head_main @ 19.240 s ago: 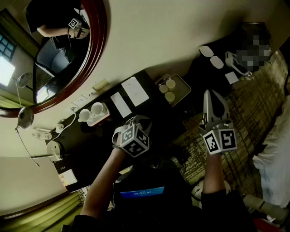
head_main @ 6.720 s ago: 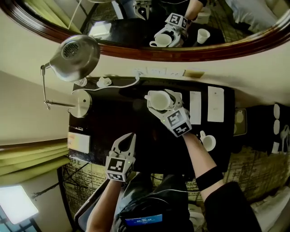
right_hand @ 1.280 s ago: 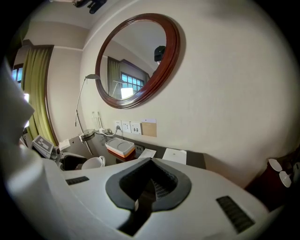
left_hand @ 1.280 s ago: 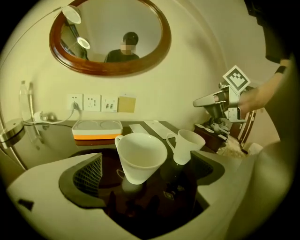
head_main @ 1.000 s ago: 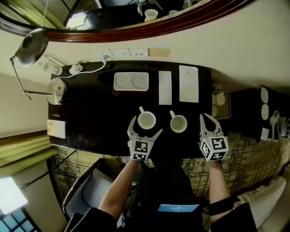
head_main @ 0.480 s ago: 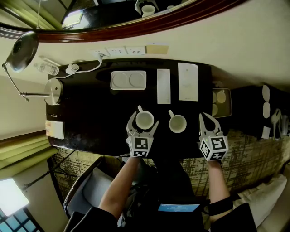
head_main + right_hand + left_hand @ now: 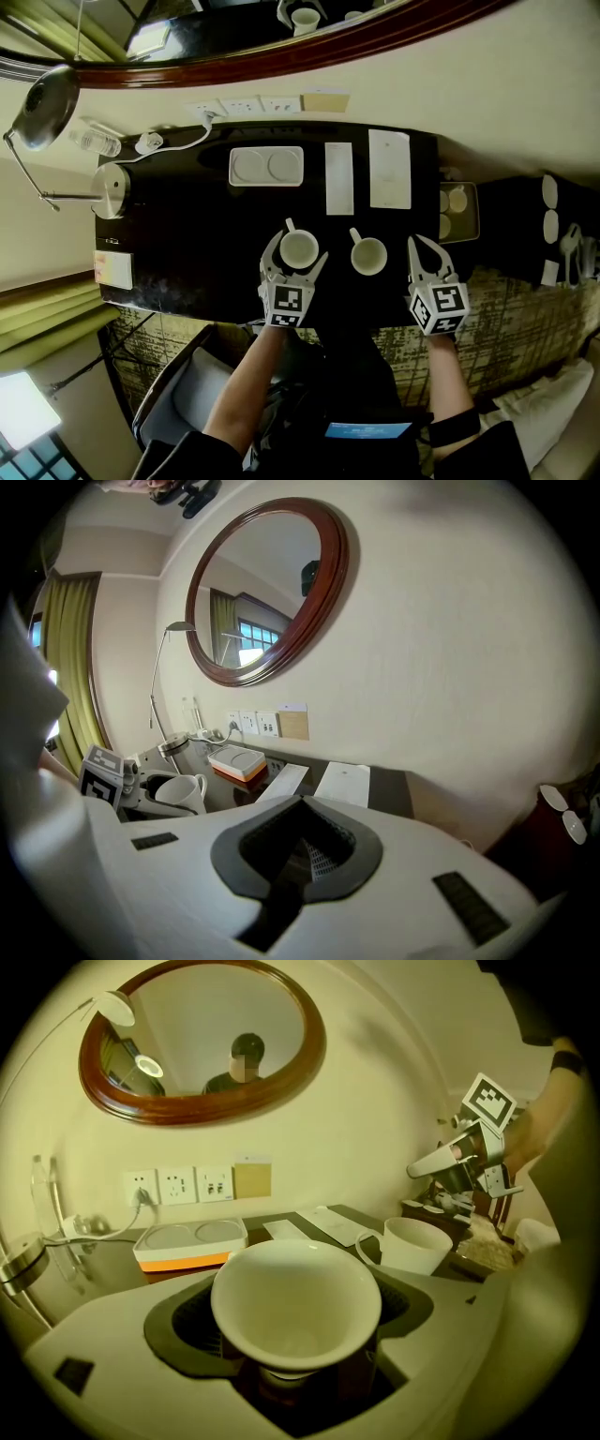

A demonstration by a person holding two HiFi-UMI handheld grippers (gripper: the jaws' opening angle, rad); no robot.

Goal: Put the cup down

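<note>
White cup [image 7: 295, 1309] upright on desk [image 7: 187, 253], tight inside left claw [image 7: 298, 250]

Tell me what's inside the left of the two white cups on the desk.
The left cup looks empty: bare white inside, down to the bottom. Only the near inner wall is hidden behind its own rim.

left claw [image 7: 298, 251]: pale grey, black-white marker cube [image 7: 284, 307] | right claw [image 7: 418, 243]: same | clothing: dark top [image 7: 361, 459]
</note>
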